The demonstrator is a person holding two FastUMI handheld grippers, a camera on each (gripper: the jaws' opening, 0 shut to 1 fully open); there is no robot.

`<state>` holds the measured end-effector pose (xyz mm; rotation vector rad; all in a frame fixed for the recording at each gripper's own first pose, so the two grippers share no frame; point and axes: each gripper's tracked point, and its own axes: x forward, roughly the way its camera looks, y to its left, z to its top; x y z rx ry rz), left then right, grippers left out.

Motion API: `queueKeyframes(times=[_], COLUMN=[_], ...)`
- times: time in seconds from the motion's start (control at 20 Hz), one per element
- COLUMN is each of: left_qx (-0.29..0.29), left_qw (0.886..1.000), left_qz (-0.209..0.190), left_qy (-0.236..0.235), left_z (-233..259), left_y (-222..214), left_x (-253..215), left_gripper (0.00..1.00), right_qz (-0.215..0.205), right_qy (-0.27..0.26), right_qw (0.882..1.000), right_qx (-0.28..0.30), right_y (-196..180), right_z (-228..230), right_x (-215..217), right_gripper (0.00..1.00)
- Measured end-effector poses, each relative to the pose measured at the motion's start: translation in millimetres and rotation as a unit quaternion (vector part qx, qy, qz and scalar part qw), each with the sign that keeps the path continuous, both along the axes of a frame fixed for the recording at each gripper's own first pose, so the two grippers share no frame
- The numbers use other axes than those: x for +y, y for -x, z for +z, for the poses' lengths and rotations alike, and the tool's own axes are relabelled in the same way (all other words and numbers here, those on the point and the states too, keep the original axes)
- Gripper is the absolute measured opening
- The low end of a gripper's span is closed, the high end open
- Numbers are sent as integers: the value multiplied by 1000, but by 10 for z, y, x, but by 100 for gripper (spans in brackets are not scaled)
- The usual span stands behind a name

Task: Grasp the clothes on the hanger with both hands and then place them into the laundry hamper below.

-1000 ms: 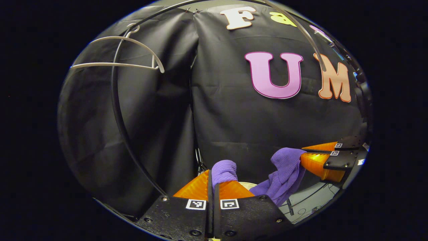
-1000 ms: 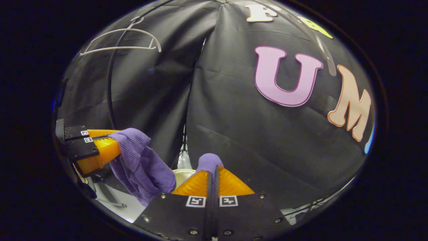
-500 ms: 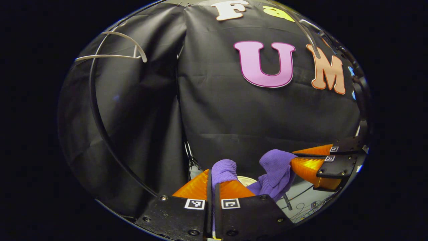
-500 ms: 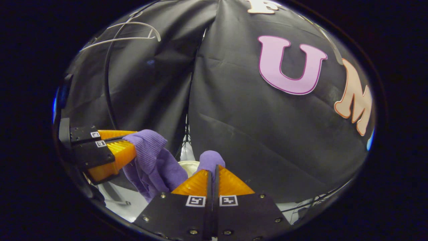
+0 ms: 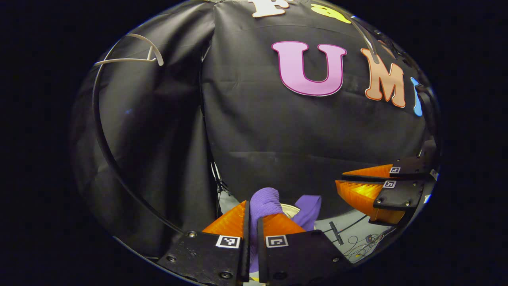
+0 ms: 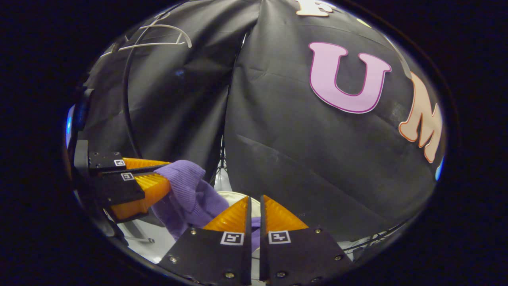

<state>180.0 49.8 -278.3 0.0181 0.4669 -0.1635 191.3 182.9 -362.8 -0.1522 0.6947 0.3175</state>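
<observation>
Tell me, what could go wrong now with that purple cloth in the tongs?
1. The purple ribbed knit garment is pinched by the left tongs alone; the right tongs stand open, so it may slip out early.
2. A fold lies in the right tongs' gap and could snag when they pull away.
3. Little of the pale round hamper rim shows below, so the drop might miss it.

Most of the purple garment (image 5: 265, 200) is hidden below the left gripper (image 5: 252, 214), whose fingers are closed on a fold. The hamper's pale rim (image 5: 291, 209) is glimpsed just beyond those fingers, its body covered. In the right gripper view, cloth (image 6: 255, 232) behind the right gripper (image 6: 254, 210) cannot be judged as pressed. The hanger (image 5: 131, 55) is cut off at the upper left.
</observation>
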Motion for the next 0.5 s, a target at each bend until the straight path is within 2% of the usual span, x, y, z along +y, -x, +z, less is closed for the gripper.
queueKeyframes(times=[0.25,0.5], left_qx=[-26,-34], left_qw=[999,999], left_qz=[-19,-23], left_qy=[-7,-11], left_z=[208,269], left_y=[-41,-56], left_x=[-87,-68], left_gripper=[26,27], right_qz=[-21,-31], right_qy=[-19,-23], right_qw=[1000,999], right_qx=[7,4], right_y=[-15,-27], right_z=[-42,-7], right_x=[-52,-57], right_gripper=[11,11])
